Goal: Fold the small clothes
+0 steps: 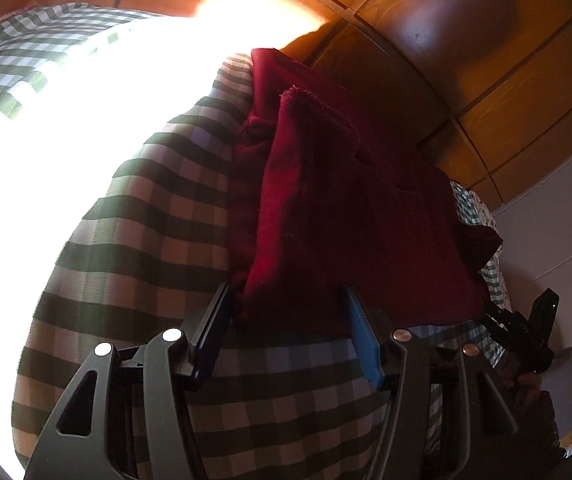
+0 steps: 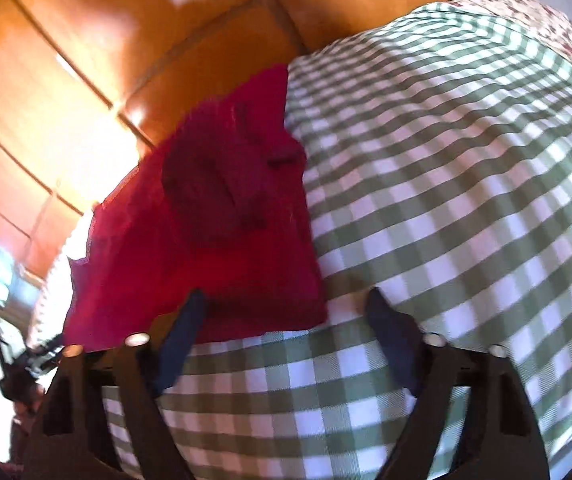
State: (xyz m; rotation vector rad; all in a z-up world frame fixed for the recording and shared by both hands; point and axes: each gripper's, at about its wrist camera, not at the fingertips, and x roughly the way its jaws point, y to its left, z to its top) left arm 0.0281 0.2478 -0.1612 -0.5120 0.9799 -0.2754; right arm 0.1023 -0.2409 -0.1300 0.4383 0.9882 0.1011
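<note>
A dark red garment lies folded over on a green-and-white checked bedspread. In the left wrist view my left gripper is open, its two fingers standing on either side of the garment's near edge, just at the cloth. In the right wrist view the same red garment lies to the left on the checked bedspread. My right gripper is open, its left finger at the garment's near right corner, its right finger over bare bedspread. The view is motion-blurred.
Brown wooden wardrobe doors stand behind the bed. Bright sunlight washes out the bedspread at left. The other gripper shows at the right edge of the left wrist view. A floral cloth lies at far right.
</note>
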